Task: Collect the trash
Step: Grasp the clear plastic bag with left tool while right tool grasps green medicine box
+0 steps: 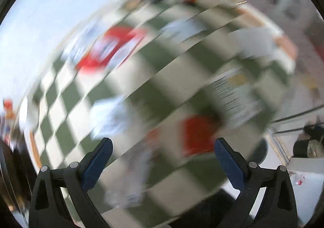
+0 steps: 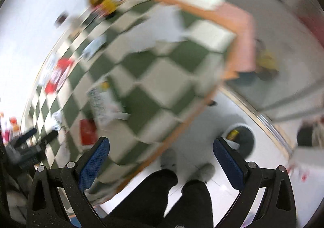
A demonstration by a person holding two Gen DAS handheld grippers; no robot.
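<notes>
Trash lies scattered on the green-and-white checkered tablecloth (image 2: 162, 78): a red wrapper (image 1: 199, 134) sits just ahead of the left gripper (image 1: 163, 150), whose jaws are spread and empty. The right gripper (image 2: 161, 149), likewise spread and empty, hangs over the table edge near a floor bin (image 2: 244, 141).

Bright daylight, heavy motion blur

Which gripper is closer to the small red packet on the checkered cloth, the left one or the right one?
Left, probably. The red packet lies just ahead between the left gripper fingers. The right gripper hangs beyond the table edge, above the floor, with the packet off to its left.
</notes>
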